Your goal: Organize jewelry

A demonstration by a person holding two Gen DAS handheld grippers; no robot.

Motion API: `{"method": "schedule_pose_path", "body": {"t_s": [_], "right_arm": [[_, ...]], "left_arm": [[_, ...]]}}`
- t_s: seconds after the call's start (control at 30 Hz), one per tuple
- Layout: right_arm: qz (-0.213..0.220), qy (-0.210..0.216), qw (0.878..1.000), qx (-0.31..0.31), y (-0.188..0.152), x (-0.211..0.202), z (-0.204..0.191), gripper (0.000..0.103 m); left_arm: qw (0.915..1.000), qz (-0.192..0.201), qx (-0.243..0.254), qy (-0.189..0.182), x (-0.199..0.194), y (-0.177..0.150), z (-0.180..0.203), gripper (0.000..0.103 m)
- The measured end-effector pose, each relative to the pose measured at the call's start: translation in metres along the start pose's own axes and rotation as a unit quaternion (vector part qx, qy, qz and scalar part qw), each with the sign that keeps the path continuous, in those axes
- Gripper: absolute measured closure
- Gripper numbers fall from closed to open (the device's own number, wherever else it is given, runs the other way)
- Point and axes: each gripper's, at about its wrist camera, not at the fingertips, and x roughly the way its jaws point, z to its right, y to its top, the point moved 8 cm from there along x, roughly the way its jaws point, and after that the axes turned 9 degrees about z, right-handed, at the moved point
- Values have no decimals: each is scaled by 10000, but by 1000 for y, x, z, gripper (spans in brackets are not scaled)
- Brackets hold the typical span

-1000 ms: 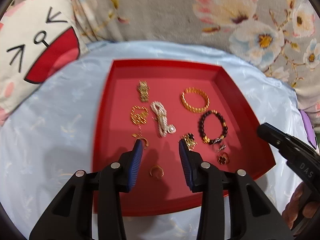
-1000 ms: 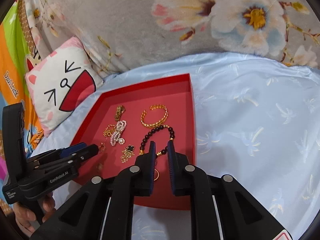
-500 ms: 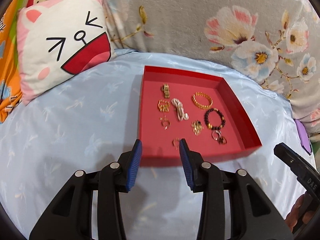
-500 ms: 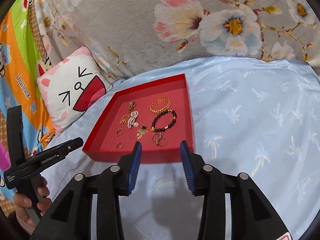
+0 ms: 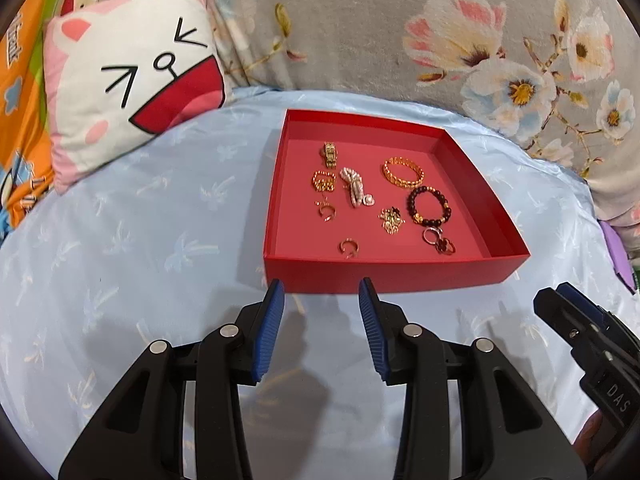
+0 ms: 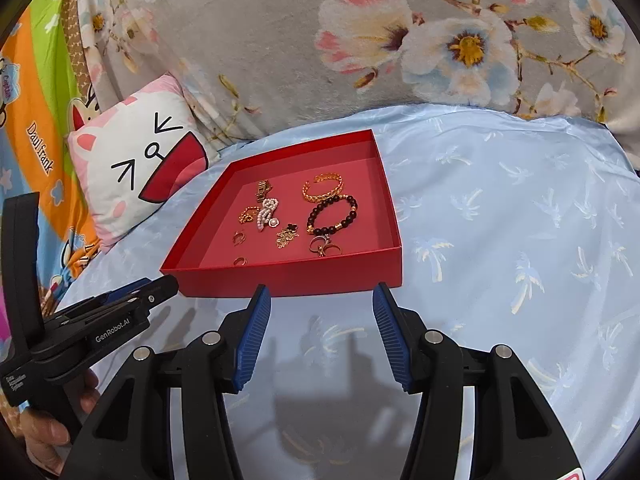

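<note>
A red tray (image 5: 384, 272) (image 6: 288, 276) lies on the light blue bedspread and holds several jewelry pieces: a gold bangle (image 5: 403, 172) (image 6: 323, 187), a dark bead bracelet (image 5: 429, 205) (image 6: 332, 214), a pearl piece (image 5: 354, 187) (image 6: 267, 213), a gold pendant (image 5: 390, 219), small gold rings (image 5: 349, 247) (image 6: 240, 261). My left gripper (image 5: 321, 296) is open and empty, just in front of the tray's near wall. My right gripper (image 6: 320, 294) is open and empty, also in front of the tray. Each gripper shows in the other's view (image 5: 580, 332) (image 6: 120, 304).
A cat-face pillow (image 5: 132, 76) (image 6: 144, 172) leans at the back left. A grey floral blanket (image 5: 440, 28) runs along the back. The blue bedspread (image 6: 520, 240) spreads right of the tray. A purple item (image 5: 618, 256) lies at the far right.
Both grippers have pulled back out of the tray toward me. The right gripper's jaws went from nearly closed to wide open. The jewelry stays in the tray.
</note>
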Motion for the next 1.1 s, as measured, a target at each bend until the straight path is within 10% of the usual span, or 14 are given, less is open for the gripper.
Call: {"method": "schedule_pose_path", "body": {"t_s": [0.1,0.27,1.1], "right_arm": [[122,-122,9998,-65,1,8,0,40],[214,-357,9985,-347,-6,22,-2,35],[143,-678,9972,-286,-14,36,7,18]], "left_arm": [[10000,30,-22,-4,6,1,3,64],[9995,230,79,224,15,-4,7,34],[9952,405,334,829,26,-12,6,18]]}}
